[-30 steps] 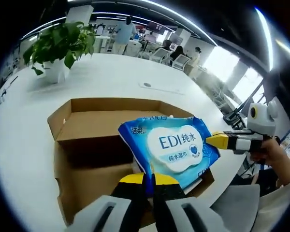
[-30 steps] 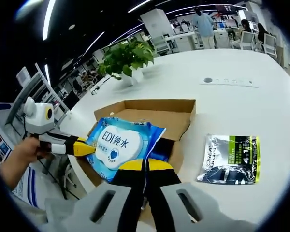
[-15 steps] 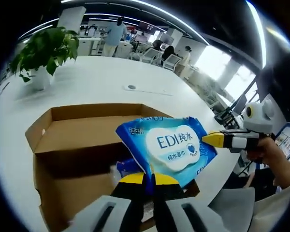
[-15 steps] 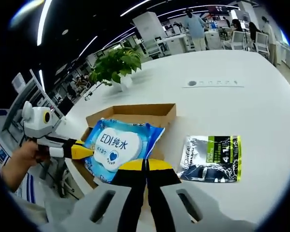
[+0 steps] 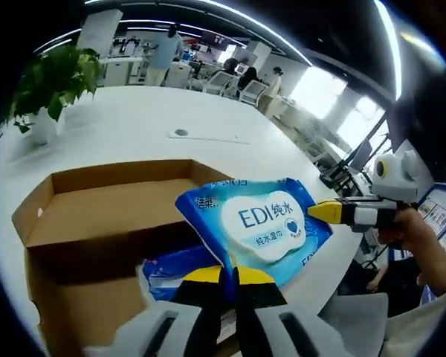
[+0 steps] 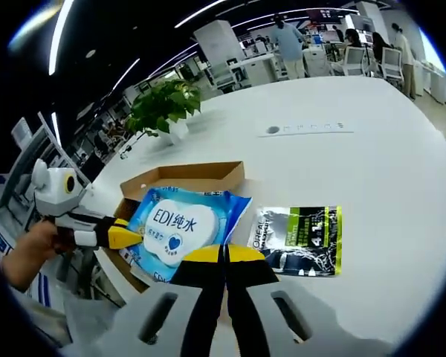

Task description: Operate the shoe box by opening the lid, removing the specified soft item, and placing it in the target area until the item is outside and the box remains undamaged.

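**Wipes pack out of the box, heading for the table**

The left gripper (image 5: 229,277) and the right gripper (image 6: 224,256) are both clamping the blue pack of wet wipes (image 5: 256,229), each with its jaws closed together on an edge of the pack. In the left gripper view the right gripper (image 5: 321,212) is coming in from the right side and pinching the pack's far edge; in the right gripper view the left gripper (image 6: 132,236) is doing the same from the left. The pack (image 6: 180,225) is hanging in the air above the open cardboard box (image 5: 104,204), clear of its walls, with another blue item lying inside the box below it.

By my reading, the lid is already open and the removal step is nearly over; the carrying to the target area is in hand. The next move is calling for a sideways shift past the box rim, towards the bare white table (image 6: 372,149), perhaps near the black and green sachet (image 6: 301,239), then lowering the pack and letting go with both grippers.
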A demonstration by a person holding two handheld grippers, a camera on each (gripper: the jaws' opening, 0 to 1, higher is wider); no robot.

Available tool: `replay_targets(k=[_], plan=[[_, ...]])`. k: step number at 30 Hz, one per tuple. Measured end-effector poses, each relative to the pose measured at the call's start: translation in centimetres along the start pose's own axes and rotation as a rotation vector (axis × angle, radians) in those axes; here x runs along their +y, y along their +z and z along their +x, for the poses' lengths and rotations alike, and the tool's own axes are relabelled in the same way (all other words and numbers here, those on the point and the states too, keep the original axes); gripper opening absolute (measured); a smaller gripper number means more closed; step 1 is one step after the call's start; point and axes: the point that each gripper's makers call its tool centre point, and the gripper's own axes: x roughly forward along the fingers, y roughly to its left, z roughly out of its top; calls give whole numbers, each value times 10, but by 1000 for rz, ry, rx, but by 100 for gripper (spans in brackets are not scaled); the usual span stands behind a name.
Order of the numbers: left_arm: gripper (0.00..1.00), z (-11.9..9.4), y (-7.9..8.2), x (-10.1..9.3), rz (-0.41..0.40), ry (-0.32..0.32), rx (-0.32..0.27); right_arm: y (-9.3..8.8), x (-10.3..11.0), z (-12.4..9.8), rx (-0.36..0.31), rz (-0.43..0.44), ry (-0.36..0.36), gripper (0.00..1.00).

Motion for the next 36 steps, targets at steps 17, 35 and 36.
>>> replay_targets(k=[17,35,36], plan=[[3,35,11,-37,29,-53,10,4,-45,-24,-16,22,-67,0],[3,65,24,-61,46,-90,18,10,-85,-33,-23,42,-122,0],[3,67,24,-62,48,-91,19,11,-87,-33,-22,42,-125,0]])
